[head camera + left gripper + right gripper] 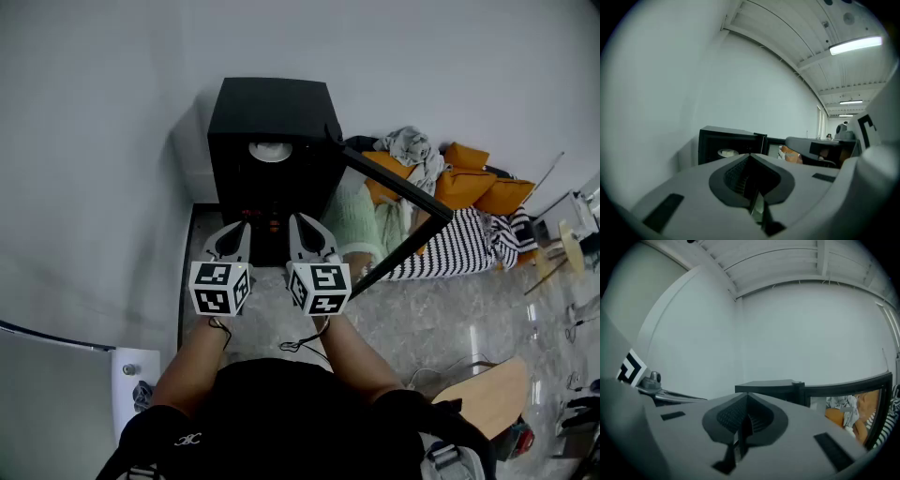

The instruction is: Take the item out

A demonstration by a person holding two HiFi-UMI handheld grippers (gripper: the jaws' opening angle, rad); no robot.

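Observation:
A black box-shaped cabinet (272, 122) stands against the wall with its door (394, 187) swung open to the right. Inside it lies a round white item (269, 150), also seen through the opening in the left gripper view as the white item (726, 152). My left gripper (232, 239) and right gripper (309, 236) hover side by side just in front of the opening, both shut with nothing between the jaws. The left gripper (750, 157) points at the cabinet (724, 140). The right gripper (746, 397) faces the cabinet's top (768, 386) and its door (848, 385).
Orange cushions (478, 183), crumpled clothes (408, 145) and a striped cloth (459, 246) are heaped on the floor to the right of the door. A wooden board (487, 394) lies at lower right. A white wall (94, 141) runs close on the left.

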